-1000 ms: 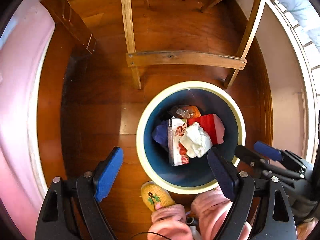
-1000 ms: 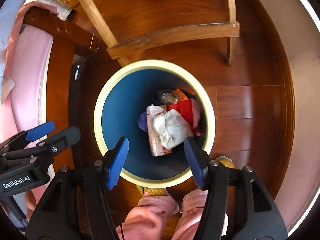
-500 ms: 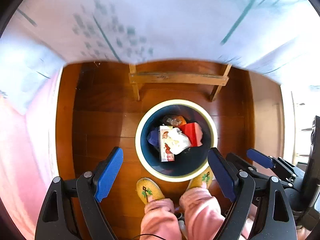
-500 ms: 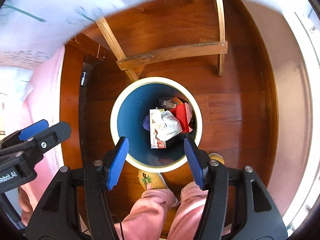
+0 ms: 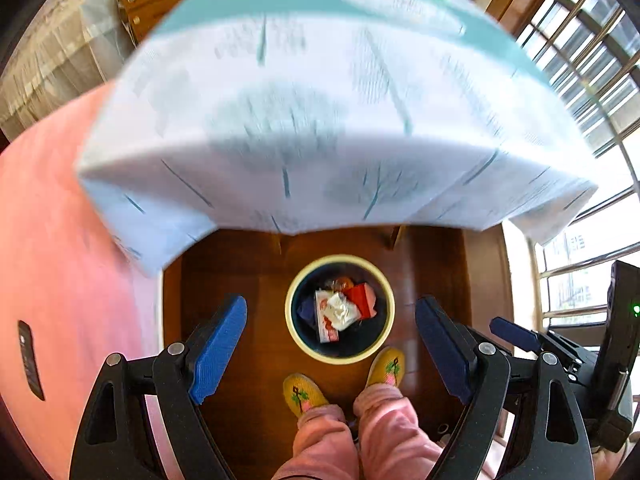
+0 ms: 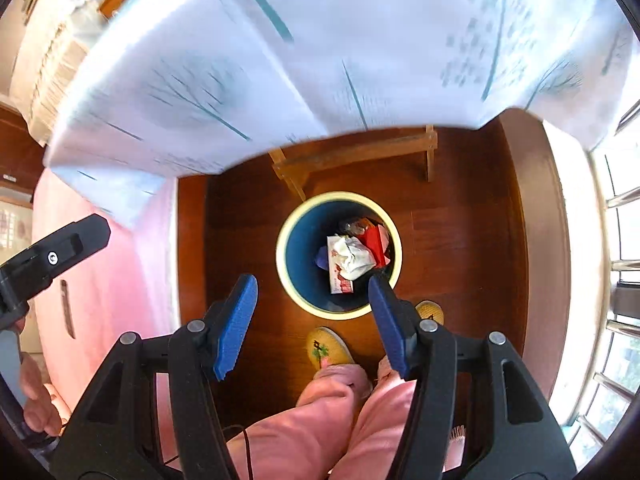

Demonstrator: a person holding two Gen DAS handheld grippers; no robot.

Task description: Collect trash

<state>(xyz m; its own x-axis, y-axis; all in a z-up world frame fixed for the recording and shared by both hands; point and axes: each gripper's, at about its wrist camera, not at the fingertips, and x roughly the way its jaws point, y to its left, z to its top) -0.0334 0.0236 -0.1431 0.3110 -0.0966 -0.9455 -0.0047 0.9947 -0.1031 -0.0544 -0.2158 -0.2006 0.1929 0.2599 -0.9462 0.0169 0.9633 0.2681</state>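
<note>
A round bin with a cream rim [image 5: 292,334] [image 6: 282,276] and dark blue inside stands on the wooden floor far below both grippers. In it lie a crumpled white tissue [image 5: 340,311] [image 6: 352,258], a red-and-white carton [image 5: 325,326] [image 6: 338,282], a red wrapper [image 5: 362,298] [image 6: 376,242] and other scraps. My left gripper [image 5: 330,344] is open and holds nothing. My right gripper [image 6: 312,320] is open as well, with only floor and bin seen between its blue pads. The right gripper's tip [image 5: 516,338] shows at the left wrist view's right side.
A table under a white cloth with teal tree prints [image 5: 320,120] [image 6: 320,40] fills the upper half of both views, its wooden frame [image 6: 352,156] behind the bin. A pink bed [image 5: 60,260] lies left. The person's pink trousers and yellow slippers [image 5: 302,394] stand beside the bin. Windows are on the right.
Both grippers have risen well above the bin, which now looks much smaller. The table's cloth has come into view above it. Both grippers stay open.
</note>
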